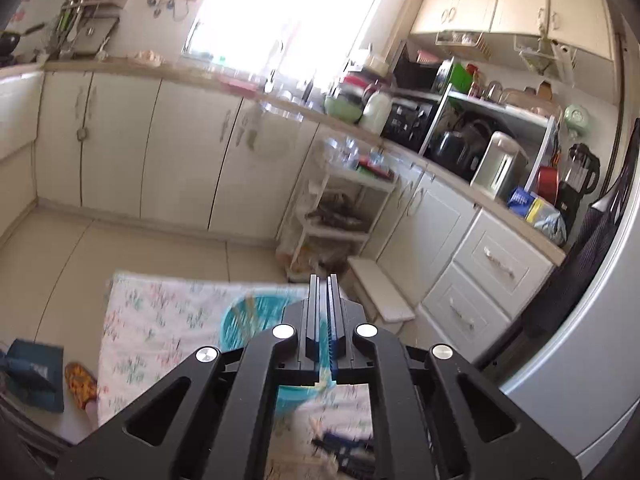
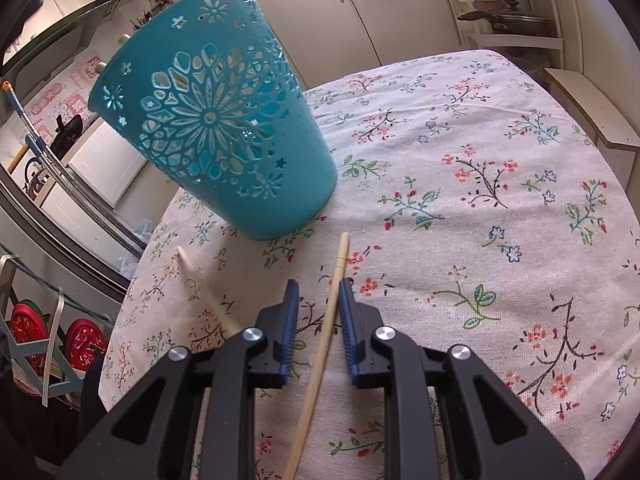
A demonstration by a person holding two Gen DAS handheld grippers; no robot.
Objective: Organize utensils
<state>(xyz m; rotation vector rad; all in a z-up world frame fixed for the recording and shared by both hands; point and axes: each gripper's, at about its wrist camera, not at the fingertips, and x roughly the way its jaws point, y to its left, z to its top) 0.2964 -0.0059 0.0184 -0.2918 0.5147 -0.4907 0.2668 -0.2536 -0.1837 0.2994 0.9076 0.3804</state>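
A teal cut-out utensil holder [image 2: 224,120] stands on the floral tablecloth [image 2: 460,208], with stick ends showing at its rim. My right gripper [image 2: 319,286] is open, its jaws either side of a wooden chopstick [image 2: 320,356] lying on the cloth just before the holder. A second chopstick [image 2: 204,286] lies to its left, blurred. My left gripper [image 1: 324,280] is shut and empty, raised high above the table. The holder shows below it in the left wrist view [image 1: 256,320], seen from above and blurred.
Kitchen cabinets [image 1: 160,148] and a cluttered counter [image 1: 460,140] run behind the table. A white rack [image 1: 336,216] and a low stool [image 1: 380,288] stand past the table's far edge. A fridge [image 1: 592,340] is at the right.
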